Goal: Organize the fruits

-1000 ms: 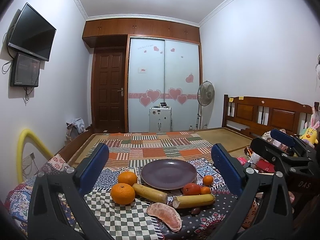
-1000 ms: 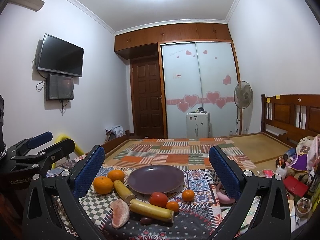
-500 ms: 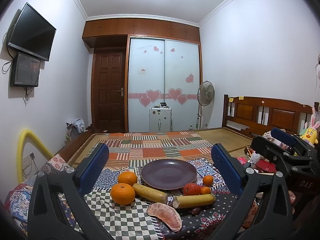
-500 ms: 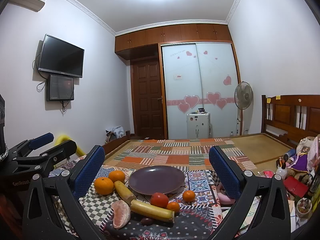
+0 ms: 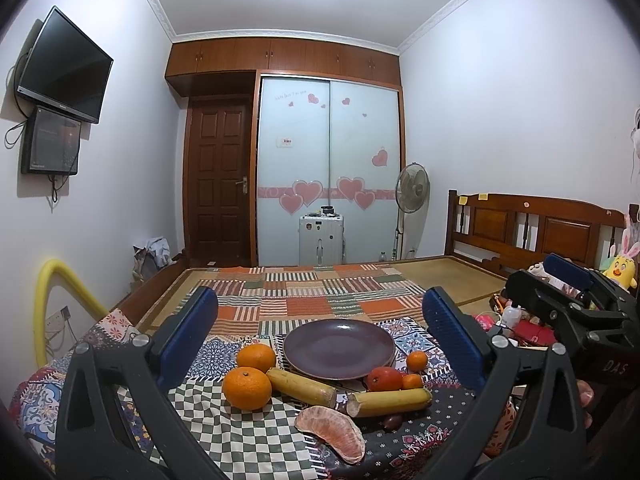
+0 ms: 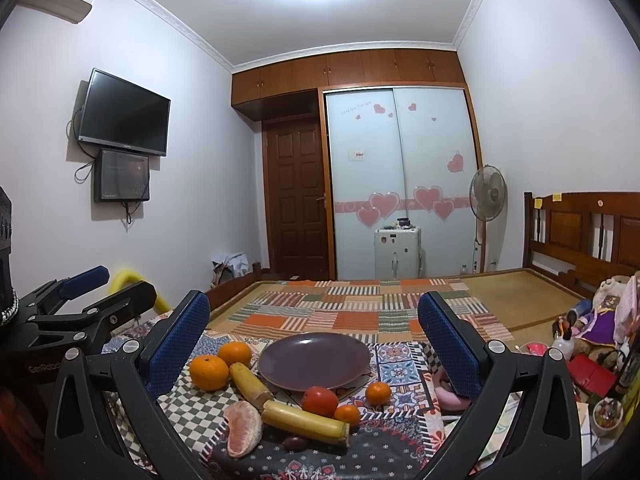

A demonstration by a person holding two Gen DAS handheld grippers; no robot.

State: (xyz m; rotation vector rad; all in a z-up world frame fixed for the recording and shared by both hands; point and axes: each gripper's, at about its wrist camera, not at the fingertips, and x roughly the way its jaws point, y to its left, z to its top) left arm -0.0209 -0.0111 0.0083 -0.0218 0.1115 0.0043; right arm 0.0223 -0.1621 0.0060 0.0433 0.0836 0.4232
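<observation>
I hold my left gripper (image 5: 320, 336) and right gripper (image 6: 314, 336) spread wide, grasping nothing, above the near edge of the patchwork-clothed table (image 5: 192, 440). The 2 oranges (image 5: 247, 387), 2 yellow banana pieces (image 5: 388, 401) and red tomato (image 6: 319, 401) ring the bare round purple plate (image 5: 338, 347). I judge it best to straddle 1 fruit squarely and close gently.

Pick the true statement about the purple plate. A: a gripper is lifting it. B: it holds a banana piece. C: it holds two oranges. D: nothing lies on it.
D: the plate shows a bare surface, with the oranges, banana pieces and tomato lying on the cloth around it, and both grippers, left and right, open and short of it.
</observation>
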